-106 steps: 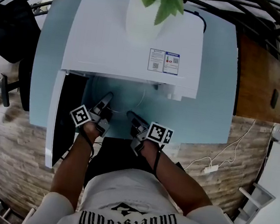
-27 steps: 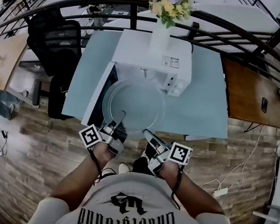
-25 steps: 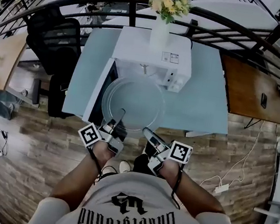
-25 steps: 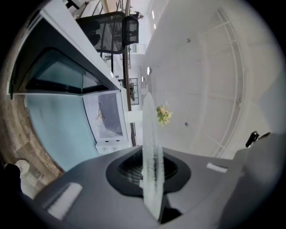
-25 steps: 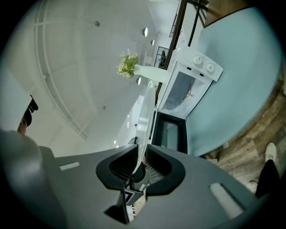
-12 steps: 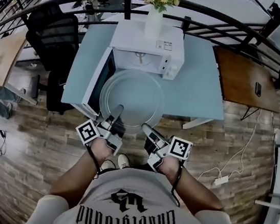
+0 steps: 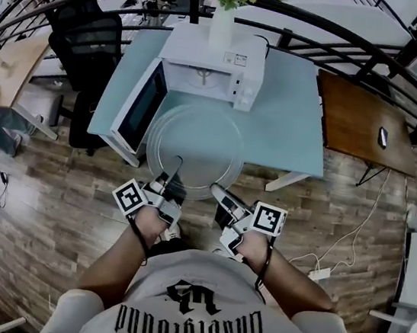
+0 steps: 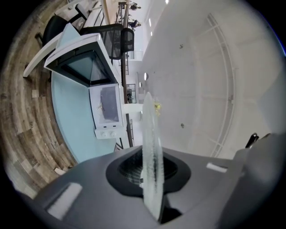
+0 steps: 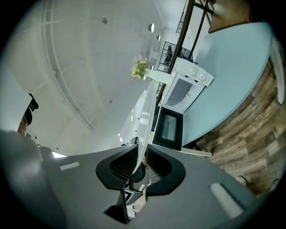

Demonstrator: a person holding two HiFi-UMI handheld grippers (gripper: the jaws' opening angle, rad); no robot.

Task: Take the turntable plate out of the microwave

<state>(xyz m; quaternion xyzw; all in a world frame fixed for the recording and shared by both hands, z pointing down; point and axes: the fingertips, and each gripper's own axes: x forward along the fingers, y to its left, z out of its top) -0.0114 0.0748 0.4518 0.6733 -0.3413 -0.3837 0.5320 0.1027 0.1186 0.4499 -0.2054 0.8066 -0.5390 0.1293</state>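
Head view: the glass turntable plate [image 7: 196, 146] is outside the microwave [image 7: 211, 66], held flat above the near edge of the pale blue table [image 7: 295, 128]. The microwave stands at 12 o'clock from the plate, and its door [image 7: 142, 105] hangs open at 10 o'clock. The left gripper [image 7: 175, 166] grips the plate's rim at about 7 o'clock and the right gripper [image 7: 217, 192] at about 5 o'clock. In the left gripper view the plate's edge [image 8: 151, 152] stands on end between the two closed pads. In the right gripper view the thin rim [image 9: 145, 129] is likewise pinched between the ribbed pads. A vase of flowers [image 7: 224, 14] sits on top of the microwave. A black office chair [image 7: 87, 45] is at 10 o'clock from the table.
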